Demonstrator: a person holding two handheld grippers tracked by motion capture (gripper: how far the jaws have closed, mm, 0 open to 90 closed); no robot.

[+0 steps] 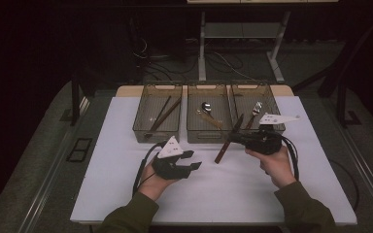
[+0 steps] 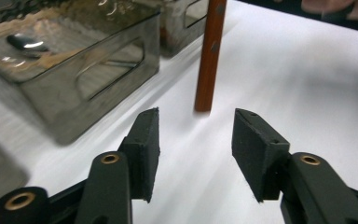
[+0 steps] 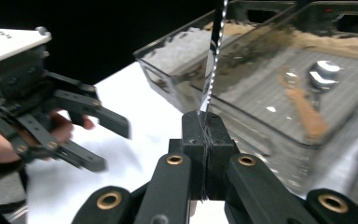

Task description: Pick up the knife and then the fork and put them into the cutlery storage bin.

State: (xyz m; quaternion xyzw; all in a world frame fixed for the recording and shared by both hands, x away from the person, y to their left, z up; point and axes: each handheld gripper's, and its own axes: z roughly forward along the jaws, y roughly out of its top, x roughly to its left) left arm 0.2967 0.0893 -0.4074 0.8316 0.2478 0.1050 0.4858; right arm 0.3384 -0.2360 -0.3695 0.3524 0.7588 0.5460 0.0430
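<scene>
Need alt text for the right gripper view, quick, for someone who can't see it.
The right gripper, jaws shut, pinches a knife by its thin metal blade, which rises in front of a clear bin holding a spoon. At left, the left gripper hovers open over the white table.

The room is dim, its far end nearly black; light falls mainly on the bench [image 1: 126,194], whose top is covered white, a strip of bare wood showing at its far edge; grey floor [image 1: 39,145] lies on both sides of it; a dark floor plate [image 1: 79,149] sits left of the bench; beyond stands a pale metal frame [image 1: 202,48] with two legs; loose cables [image 1: 148,56] trail on the floor beside it; a dark stand [image 1: 74,99] rises at the left.
</scene>
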